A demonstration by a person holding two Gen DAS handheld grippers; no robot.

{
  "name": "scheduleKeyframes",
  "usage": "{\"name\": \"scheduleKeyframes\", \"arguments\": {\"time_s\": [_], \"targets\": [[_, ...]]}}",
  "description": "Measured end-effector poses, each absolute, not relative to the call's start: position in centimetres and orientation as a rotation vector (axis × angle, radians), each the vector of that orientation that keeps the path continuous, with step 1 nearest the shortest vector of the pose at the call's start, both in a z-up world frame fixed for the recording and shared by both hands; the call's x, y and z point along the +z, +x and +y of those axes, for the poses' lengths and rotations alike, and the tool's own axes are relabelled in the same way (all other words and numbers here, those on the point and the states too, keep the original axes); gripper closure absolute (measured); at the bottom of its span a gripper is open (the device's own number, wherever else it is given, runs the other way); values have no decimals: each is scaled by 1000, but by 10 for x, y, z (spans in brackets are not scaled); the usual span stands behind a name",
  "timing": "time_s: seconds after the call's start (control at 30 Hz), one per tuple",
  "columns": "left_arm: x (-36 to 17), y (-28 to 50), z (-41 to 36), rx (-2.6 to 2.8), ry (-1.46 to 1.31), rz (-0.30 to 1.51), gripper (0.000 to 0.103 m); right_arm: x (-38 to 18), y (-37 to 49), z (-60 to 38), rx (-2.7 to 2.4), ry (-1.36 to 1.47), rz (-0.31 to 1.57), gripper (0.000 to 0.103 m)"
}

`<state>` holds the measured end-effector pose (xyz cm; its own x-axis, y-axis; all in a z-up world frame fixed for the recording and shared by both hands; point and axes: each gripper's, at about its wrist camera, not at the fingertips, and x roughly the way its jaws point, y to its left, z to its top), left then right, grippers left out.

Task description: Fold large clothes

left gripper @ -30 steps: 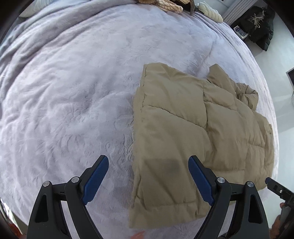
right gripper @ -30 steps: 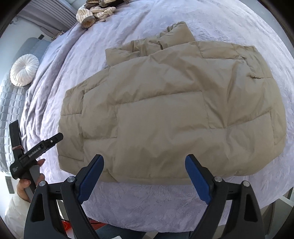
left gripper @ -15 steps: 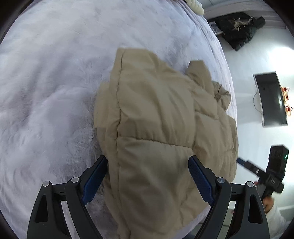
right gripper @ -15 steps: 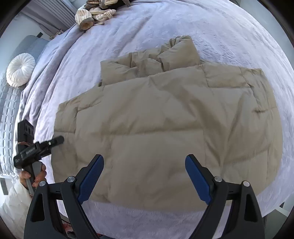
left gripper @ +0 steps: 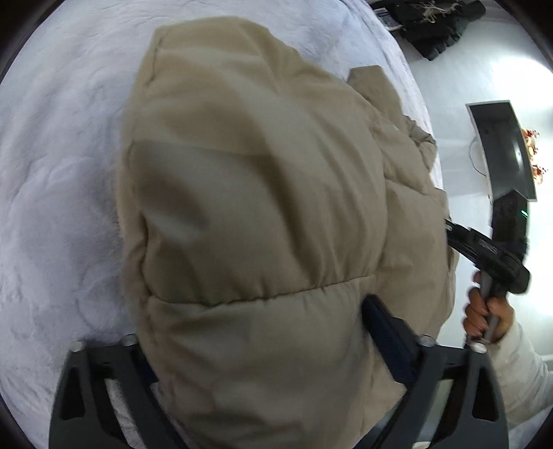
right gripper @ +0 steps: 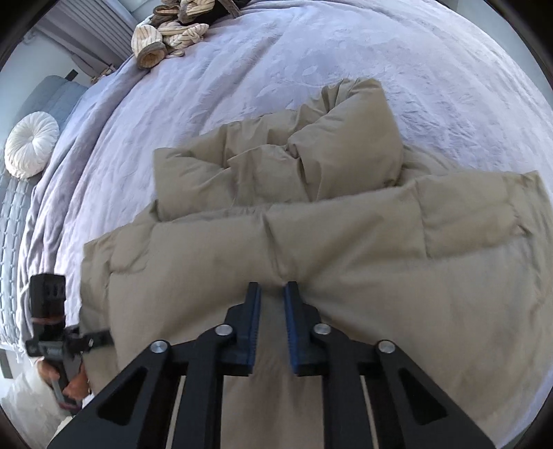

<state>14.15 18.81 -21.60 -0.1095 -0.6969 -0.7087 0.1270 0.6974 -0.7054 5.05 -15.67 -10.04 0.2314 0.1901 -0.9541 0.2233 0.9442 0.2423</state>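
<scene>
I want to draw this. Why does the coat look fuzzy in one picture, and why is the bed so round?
Left wrist view: the coat is smeared by motion blur, and the floor glares white. Right wrist view: sharper, though the fisheye lens bends the bed round.

Black gripper (right gripper: 271, 293) frames, silver screws, blue ribbed jaws; bare hand (left gripper: 484, 311), white sleeve (left gripper: 518, 373).

The puffer jacket (right gripper: 345, 248) is seen in plain tan, quilted into panels. The bed cover (right gripper: 311, 69) is shown in pale lilac with a faint embossed leaf pattern. Blue pads are carried on the black fingers (right gripper: 254, 324) of the right gripper (right gripper: 271, 293). The round cushion (right gripper: 31, 145) is white and pleated; cream cloth with dark stripes (right gripper: 172, 31) is piled beyond.
</scene>
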Motion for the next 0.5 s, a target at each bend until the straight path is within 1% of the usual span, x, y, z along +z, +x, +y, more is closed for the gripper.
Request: {"name": "scheduleKeyframes", "arguments": {"time_s": [0.03,0.07,0.1,0.13,0.23,0.37,0.5], "targets": [[-214,142,187,-772,-519,1534,42,-106,53,-158,-21,375,1343,89],[-211,142,188,-786,-544,1534,54,-113,55,-160,-22,385,1342,89],[-205,140,185,-804,-557,1526,59,-118,55,-161,-26,395,1342,92],[-197,138,183,-821,-557,1515,65,-124,57,-163,-27,414,1342,93],[-169,132,173,-882,-602,1482,69,-142,58,-168,-25,460,1339,95],[-116,127,141,-1005,-628,1426,69,-154,60,-173,-19,496,1334,97],[-73,119,95,-1095,-575,1388,69,-160,63,-178,-5,525,1348,98]]}}
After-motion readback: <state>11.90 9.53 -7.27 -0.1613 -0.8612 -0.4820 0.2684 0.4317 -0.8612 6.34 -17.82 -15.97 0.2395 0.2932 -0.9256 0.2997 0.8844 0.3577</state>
